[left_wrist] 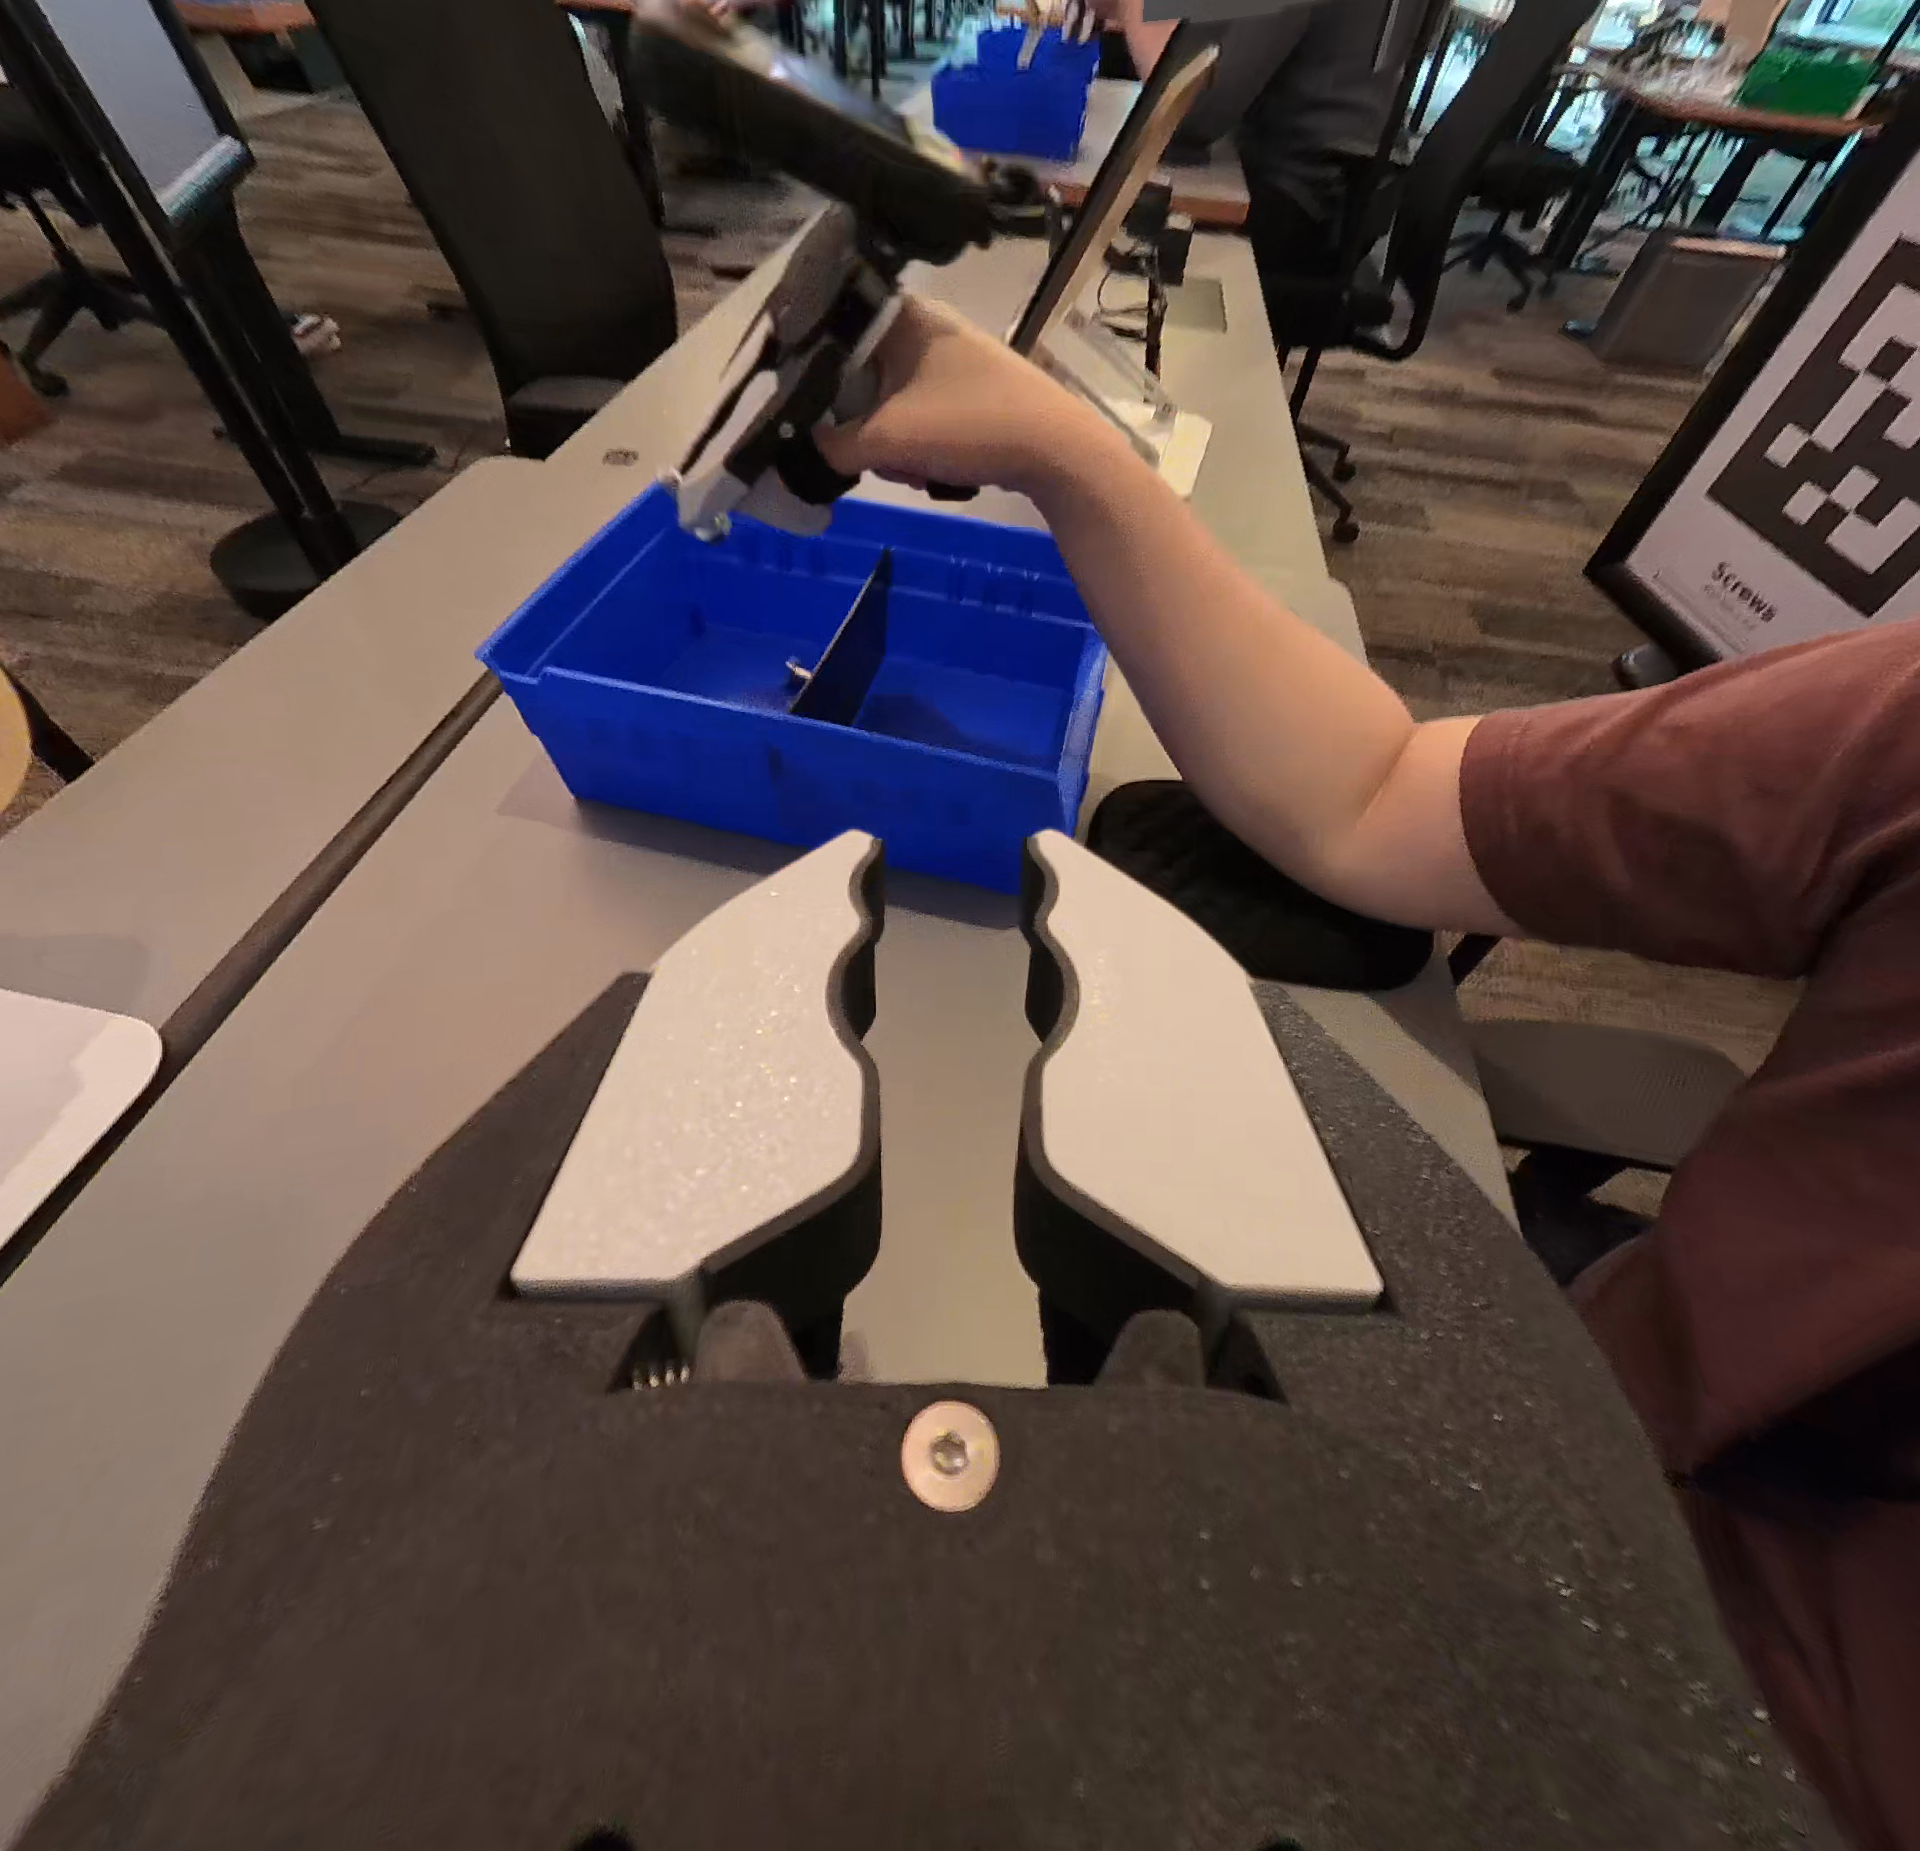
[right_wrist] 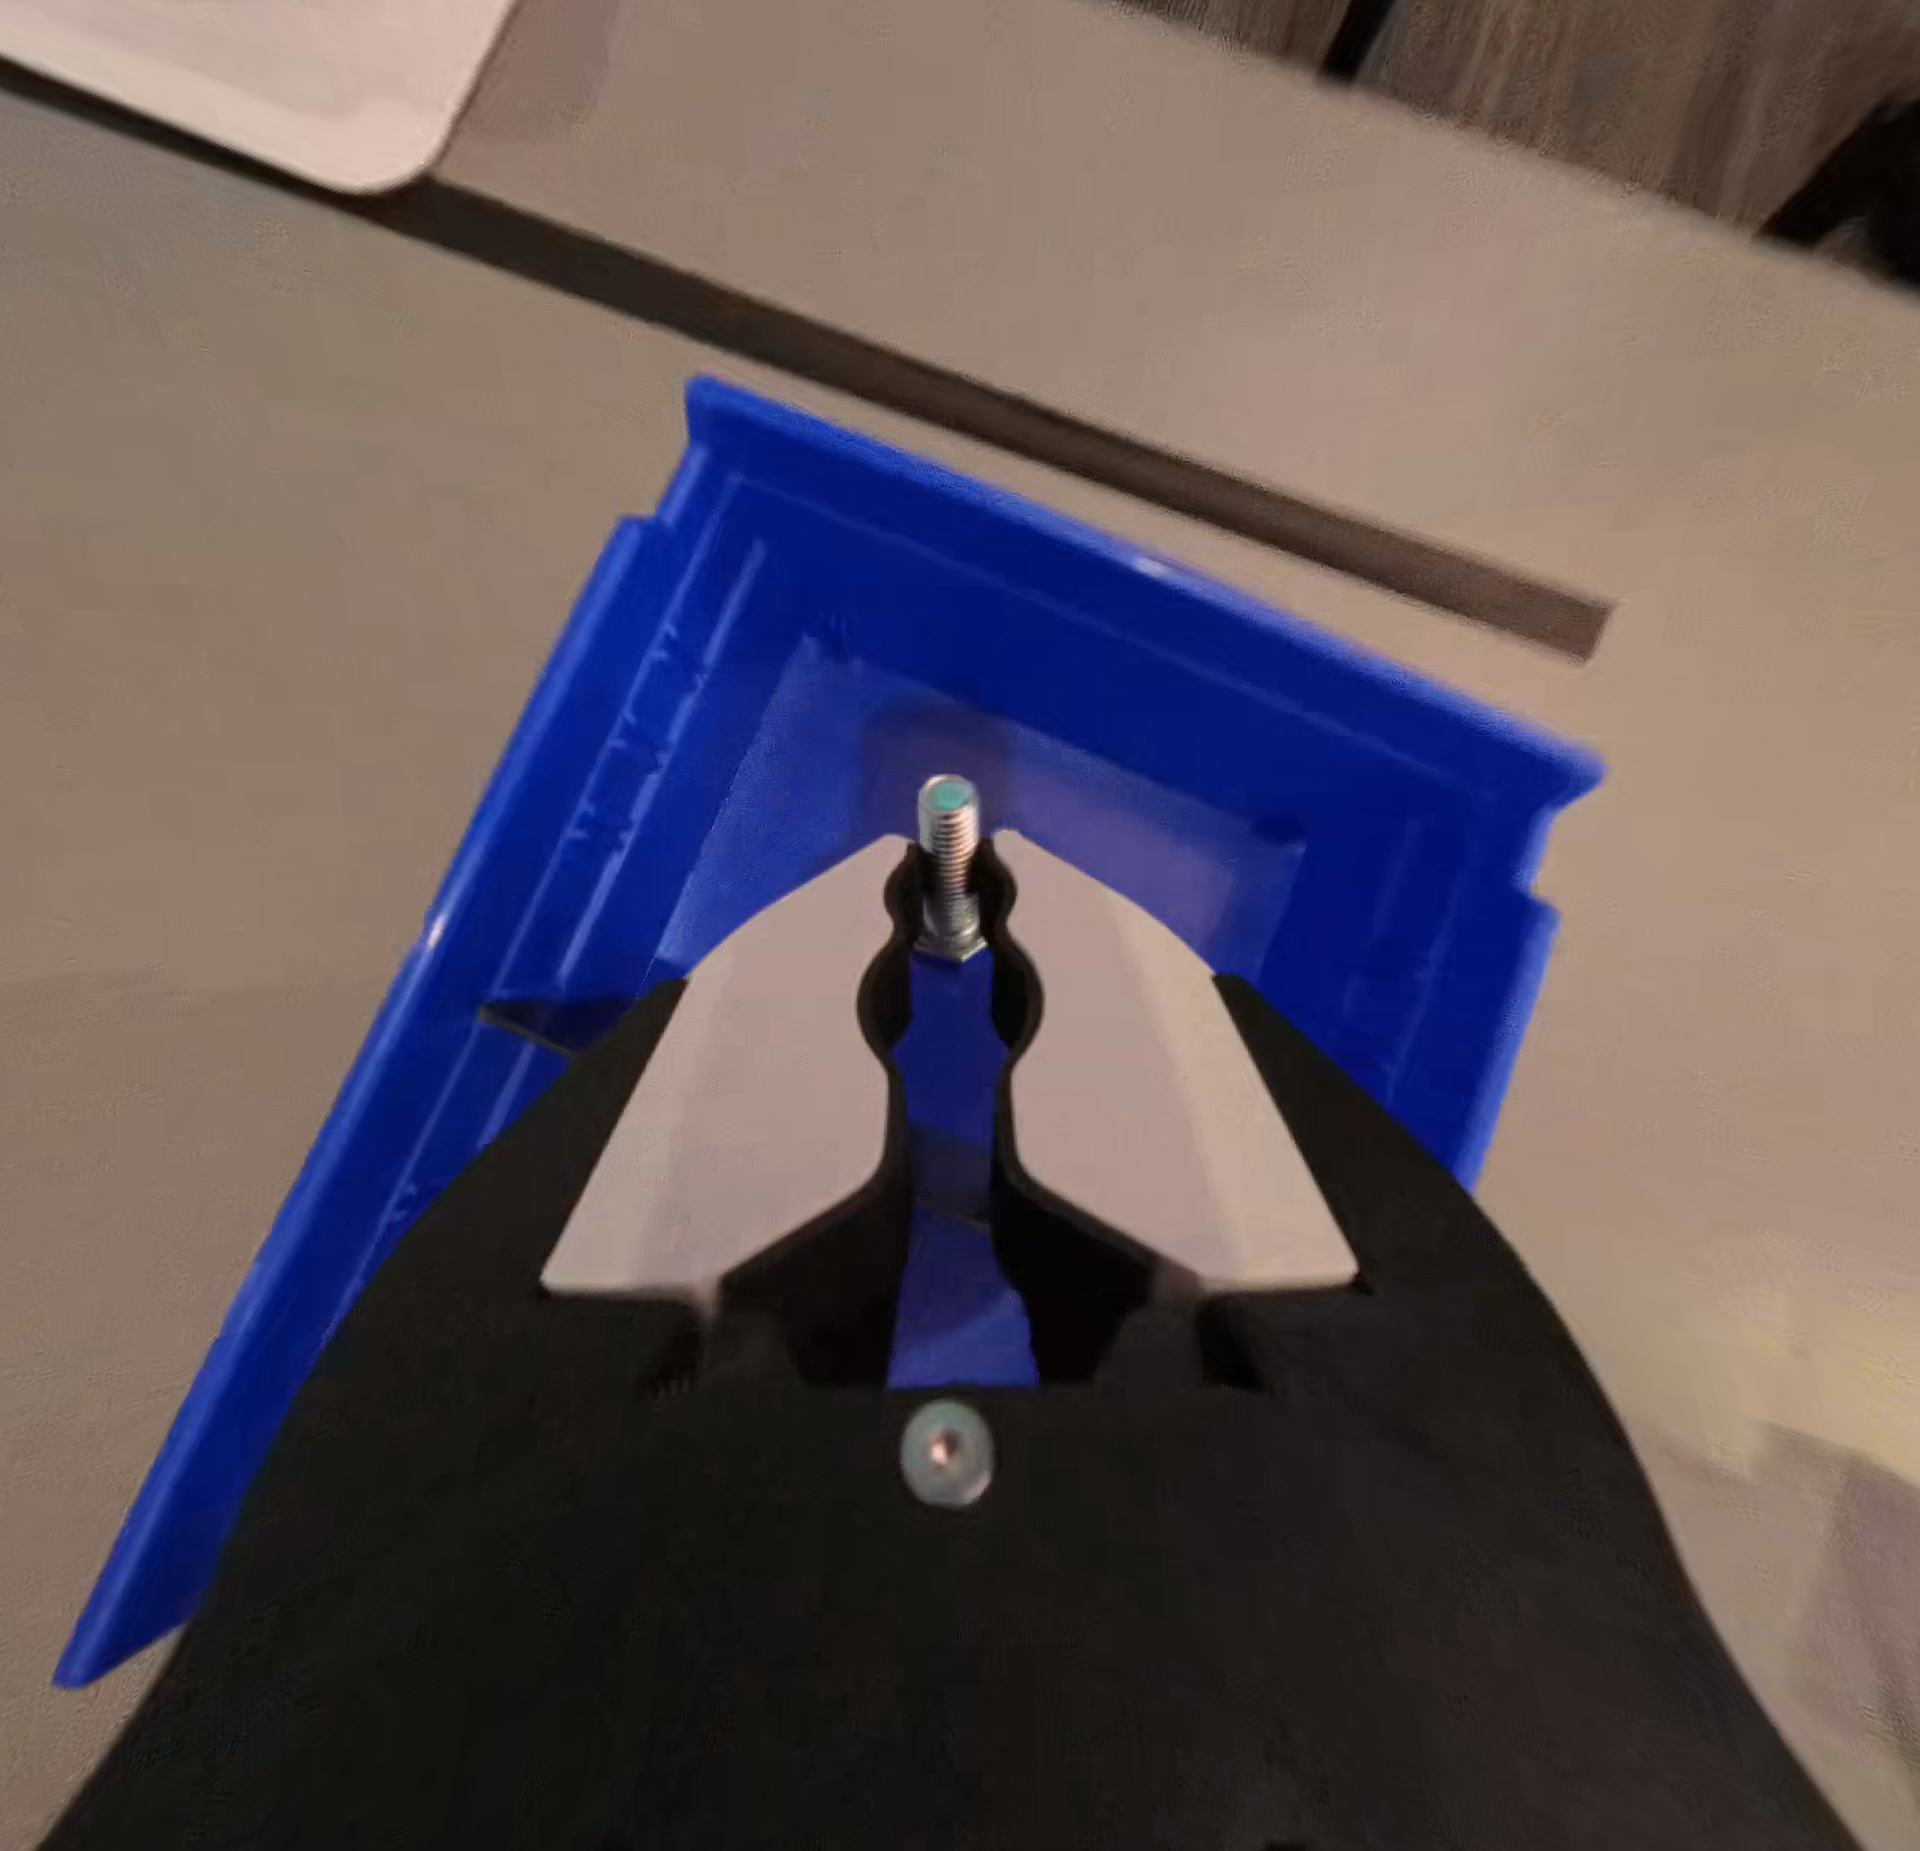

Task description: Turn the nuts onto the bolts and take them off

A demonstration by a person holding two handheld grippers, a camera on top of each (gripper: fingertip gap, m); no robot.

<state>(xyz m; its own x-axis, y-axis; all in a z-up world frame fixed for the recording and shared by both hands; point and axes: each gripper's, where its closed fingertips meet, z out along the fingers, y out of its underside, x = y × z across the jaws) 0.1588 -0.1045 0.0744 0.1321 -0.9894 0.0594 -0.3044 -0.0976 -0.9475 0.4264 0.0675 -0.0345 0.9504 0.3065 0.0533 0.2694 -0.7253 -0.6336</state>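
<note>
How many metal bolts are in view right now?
2. One threaded silver bolt is clamped in the right gripper above the blue plastic bin; another small metal piece, likely a bolt, lies inside beside the divider. Others may be hidden.

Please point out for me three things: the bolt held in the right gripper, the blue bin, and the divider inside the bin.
bolt (right_wrist: 945,856): right wrist view, on its threaded shaft.
blue bin (left_wrist: 790,778): left wrist view, on its near outer wall.
divider (left_wrist: 847,648): left wrist view, on its dark flat face.

The bolt (right_wrist: 944,866) is bright threaded metal. The bin (left_wrist: 821,783) is glossy blue plastic with a smooth divider. The left tool (left_wrist: 951,902) has matt, speckled grey fingers (left_wrist: 727,1063) set in rough black foam. The surface (left_wrist: 343,1126) beneath the bin is smooth matt grey.
</note>
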